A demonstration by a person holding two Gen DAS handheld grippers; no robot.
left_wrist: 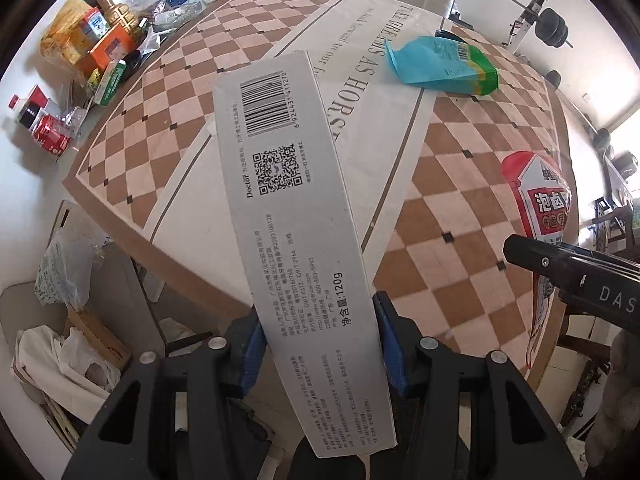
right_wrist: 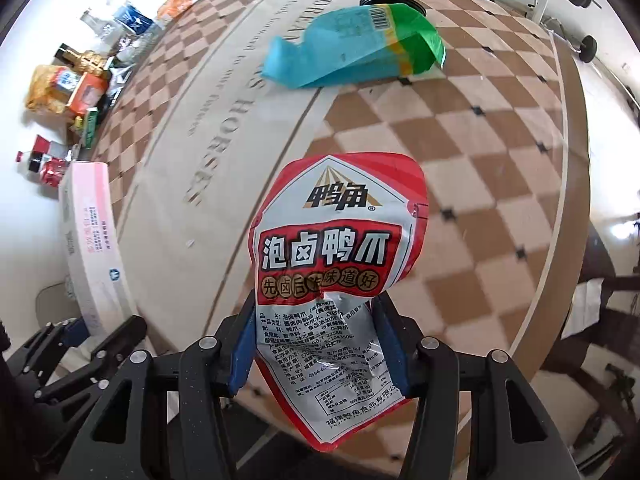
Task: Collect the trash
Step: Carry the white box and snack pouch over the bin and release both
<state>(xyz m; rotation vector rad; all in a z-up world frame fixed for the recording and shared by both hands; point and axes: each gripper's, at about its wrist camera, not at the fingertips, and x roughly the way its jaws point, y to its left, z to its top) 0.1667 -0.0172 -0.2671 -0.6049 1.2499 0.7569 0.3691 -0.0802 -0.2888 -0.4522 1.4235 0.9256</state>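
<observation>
Trash in hand: we are carrying toothpaste box (left_wrist: 296,216) in left gripper (left_wrist: 320,344), red snack pouch (right_wrist: 336,264) in right gripper (right_wrist: 316,344), both clamped.
Next: we are judging a drop into the waste box (left_wrist: 86,354), near left; blue-green wrapper (right_wrist: 356,46) is lying far right on table (right_wrist: 500,184).

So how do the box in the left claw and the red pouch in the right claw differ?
The box is rigid, long and grey-white with a barcode; the pouch is crumpled, limp and red and white. The box juts stiffly from the left claw; the pouch sags around the right claw. Both are held clear of the table.

Brown-and-tan checkered table (left_wrist: 460,184), seemingly grey box (left_wrist: 296,216)
</observation>
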